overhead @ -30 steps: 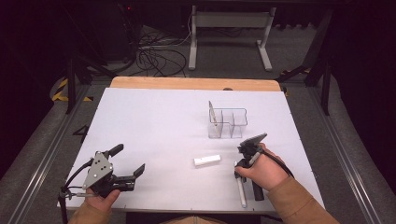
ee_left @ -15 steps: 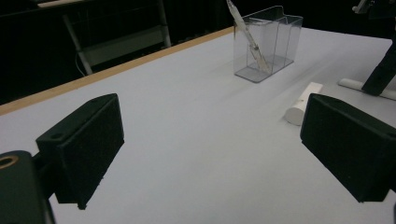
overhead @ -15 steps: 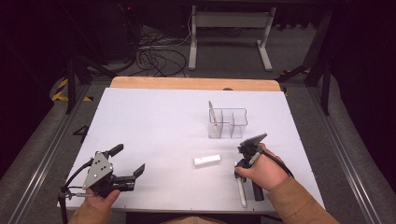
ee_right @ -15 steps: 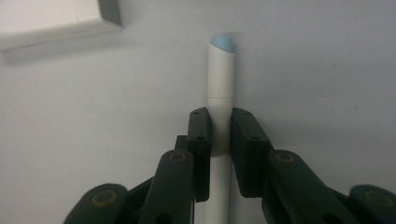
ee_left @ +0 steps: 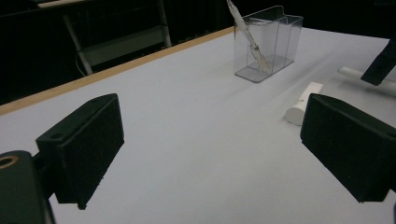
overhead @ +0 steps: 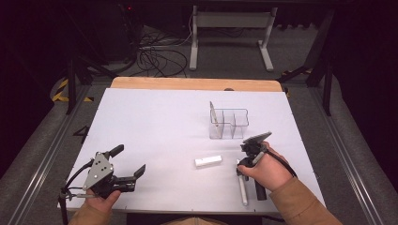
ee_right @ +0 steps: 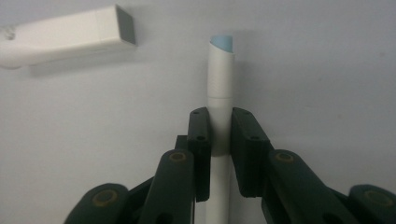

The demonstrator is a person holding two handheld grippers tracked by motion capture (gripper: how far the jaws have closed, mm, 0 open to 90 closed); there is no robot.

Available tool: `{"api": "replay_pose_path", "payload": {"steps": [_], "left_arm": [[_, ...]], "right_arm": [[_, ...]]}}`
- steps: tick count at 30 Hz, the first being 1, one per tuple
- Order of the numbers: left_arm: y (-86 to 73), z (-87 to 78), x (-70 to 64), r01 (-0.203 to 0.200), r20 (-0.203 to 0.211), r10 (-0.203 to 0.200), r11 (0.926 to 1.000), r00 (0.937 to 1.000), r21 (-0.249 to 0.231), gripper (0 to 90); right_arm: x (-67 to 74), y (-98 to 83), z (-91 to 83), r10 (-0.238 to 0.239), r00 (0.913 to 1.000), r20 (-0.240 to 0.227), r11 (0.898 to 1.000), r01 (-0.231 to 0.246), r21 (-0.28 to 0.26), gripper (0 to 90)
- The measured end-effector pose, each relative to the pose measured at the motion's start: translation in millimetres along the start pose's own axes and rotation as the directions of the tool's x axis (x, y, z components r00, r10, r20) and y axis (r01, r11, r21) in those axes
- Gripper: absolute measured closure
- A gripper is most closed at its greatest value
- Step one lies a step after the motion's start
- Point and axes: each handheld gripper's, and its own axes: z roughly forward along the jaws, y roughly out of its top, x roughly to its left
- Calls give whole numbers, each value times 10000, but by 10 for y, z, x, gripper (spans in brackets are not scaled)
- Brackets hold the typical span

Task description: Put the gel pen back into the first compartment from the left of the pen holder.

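The white marker (ee_right: 219,88) is being gripped by the right tool (ee_right: 219,140), its long axis running along the jaws. The clear organizer (overhead: 230,124) is lying just ahead on the table (overhead: 155,122); the left tool (overhead: 129,174) is being held open, well apart.

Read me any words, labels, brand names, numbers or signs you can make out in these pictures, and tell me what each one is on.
None can be read.
White pen in the right gripper: no print visible.
White block on the table: plain on the sides that show.
Clear holder: no label visible.
Left gripper: plain grey plate, no marking legible.
Yellow and black stripes on the floor: a hazard marking, no words.
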Motion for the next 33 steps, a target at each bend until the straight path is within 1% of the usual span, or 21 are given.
{"api": "replay_pose_path", "payload": {"steps": [2,5,7,9,10,12,15,19,23,28,31,33], "left_arm": [[1,-1,-1,-9,2,9,10000,10000,3,67],[1,-1,0,-5,-5,5,10000,10000,-2,67],[1,-1,1,-2,-4,2,10000,10000,0,67],[0,0,0,3,1,-3,10000,10000,0,67],[0,1,0,-2,-2,2,10000,10000,4,67],[0,0,-1,-14,-1,14,10000,10000,3,67],[0,-1,1,-1,-4,1,10000,10000,-2,67],[0,-2,2,-6,-2,6,10000,10000,0,67],[0,-2,0,-8,-6,8,10000,10000,-4,67],[0,-1,1,-5,-7,5,10000,10000,-2,67],[0,-1,0,-8,-9,8,10000,10000,-2,67],[-1,-2,1,-4,-10,4,10000,10000,-4,67]], "right_arm": [[7,0,-36,52,10000,-40,9999,-52,-98,793],[2,2,-67,-22,10000,-75,9998,21,-188,794],[8,0,-80,18,10000,-43,9997,-19,-233,793],[10,-5,-90,-58,9999,-99,9996,55,-294,793],[18,-6,-99,-26,9999,-117,9997,22,-260,793],[22,-4,-111,-51,9999,-163,9993,46,-360,793],[29,3,-145,-146,9997,-196,9978,133,-643,793],[39,0,-208,-371,9983,-444,9921,314,-1216,793],[38,12,-279,-552,9964,-649,9812,421,-1885,793],[37,26,-376,-833,9929,-848,9624,580,-2654,793],[33,35,-432,-1024,9898,-991,9472,666,-3135,793],[31,41,-465,-1158,9883,-989,9337,743,-3502,793]]}}
